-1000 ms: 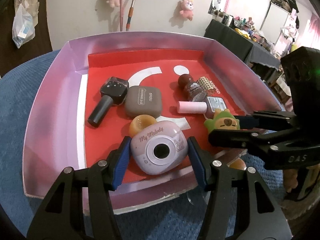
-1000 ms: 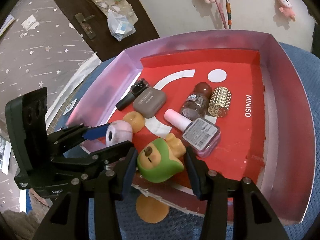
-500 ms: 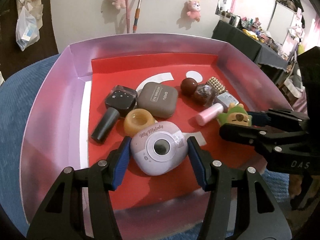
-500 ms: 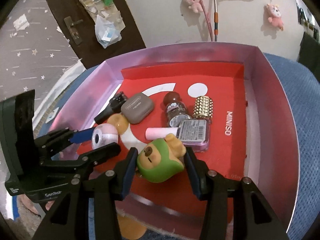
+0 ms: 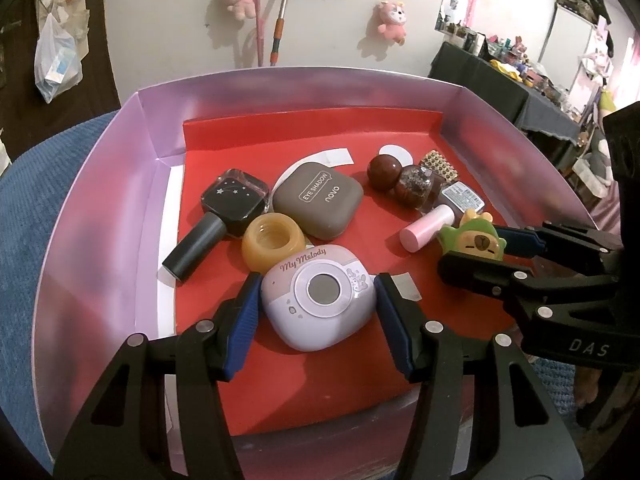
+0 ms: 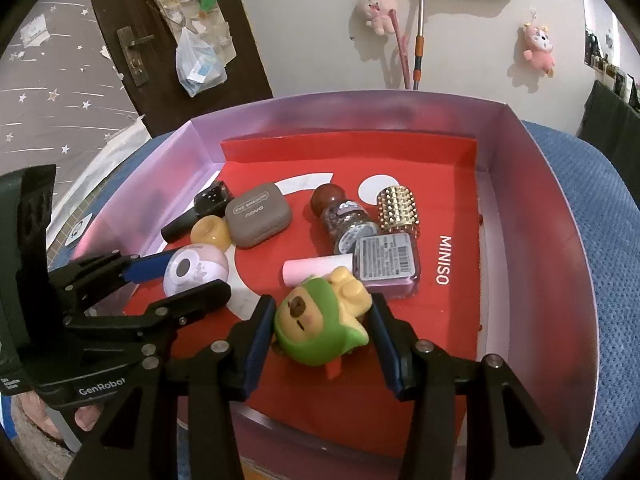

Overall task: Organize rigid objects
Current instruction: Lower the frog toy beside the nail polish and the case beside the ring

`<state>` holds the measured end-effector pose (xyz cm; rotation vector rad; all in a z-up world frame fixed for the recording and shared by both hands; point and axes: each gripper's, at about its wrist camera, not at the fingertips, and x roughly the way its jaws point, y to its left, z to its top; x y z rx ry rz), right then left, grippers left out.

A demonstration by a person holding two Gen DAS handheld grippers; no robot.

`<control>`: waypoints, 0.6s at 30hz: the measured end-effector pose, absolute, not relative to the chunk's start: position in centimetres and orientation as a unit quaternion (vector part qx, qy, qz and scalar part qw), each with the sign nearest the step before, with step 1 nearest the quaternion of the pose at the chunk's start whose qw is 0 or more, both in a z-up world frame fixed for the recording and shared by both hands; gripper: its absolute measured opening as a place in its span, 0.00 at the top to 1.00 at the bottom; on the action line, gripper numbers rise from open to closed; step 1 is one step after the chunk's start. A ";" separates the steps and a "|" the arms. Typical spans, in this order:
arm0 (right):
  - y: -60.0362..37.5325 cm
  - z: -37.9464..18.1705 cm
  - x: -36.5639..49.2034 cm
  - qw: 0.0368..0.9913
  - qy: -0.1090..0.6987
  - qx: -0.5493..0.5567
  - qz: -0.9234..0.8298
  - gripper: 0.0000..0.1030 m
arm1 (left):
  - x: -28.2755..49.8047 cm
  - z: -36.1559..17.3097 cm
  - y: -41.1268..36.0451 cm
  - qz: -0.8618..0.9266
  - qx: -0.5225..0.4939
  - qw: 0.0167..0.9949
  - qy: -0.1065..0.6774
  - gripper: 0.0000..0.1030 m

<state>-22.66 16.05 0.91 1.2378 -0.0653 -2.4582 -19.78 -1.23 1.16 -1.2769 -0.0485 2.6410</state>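
Rigid objects, the small hard items of this sorting job, lie mostly inside the shallow lilac cardboard tray with a red liner (image 5: 100, 208), so I judge the task far along, with the two held items left to set down. The left gripper (image 5: 316, 308) pinches the lilac plastic "My Melody" toy camera (image 5: 318, 302) between its blue pads, low over the near part of the liner, just beside the amber ring-shaped jar (image 5: 274, 244). The right gripper (image 6: 320, 326) clamps the green-hooded yellow figurine (image 6: 320, 328) likewise, near the pink-capped bottle (image 6: 360, 266). Further in lie the black star-printed polish bottle (image 5: 224, 212), the grey eye-shadow case (image 5: 318, 202), the brown glitter bottle (image 5: 408, 186) and the gold studded cylinder (image 6: 398, 210).
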 end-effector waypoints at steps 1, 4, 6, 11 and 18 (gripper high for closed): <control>16.0 0.9 -22.7 0.194 -0.025 0.442 -0.876 0.51 | -19.8 1.2 -1.3 0.895 -0.433 0.103 -0.016 0.47; 16.1 0.9 -22.6 0.193 -0.026 0.441 -0.876 0.51 | -19.9 1.1 -1.3 0.895 -0.434 0.104 -0.017 0.47; 16.1 0.9 -22.6 0.193 -0.025 0.441 -0.876 0.51 | -19.9 1.2 -1.2 0.895 -0.434 0.104 -0.017 0.47; 16.1 0.9 -22.6 0.194 -0.028 0.442 -0.876 0.51 | -19.9 1.2 -1.2 0.895 -0.434 0.103 -0.016 0.47; 16.2 0.9 -22.6 0.194 -0.030 0.442 -0.875 0.51 | -20.1 1.1 -1.1 0.896 -0.433 0.099 -0.010 0.47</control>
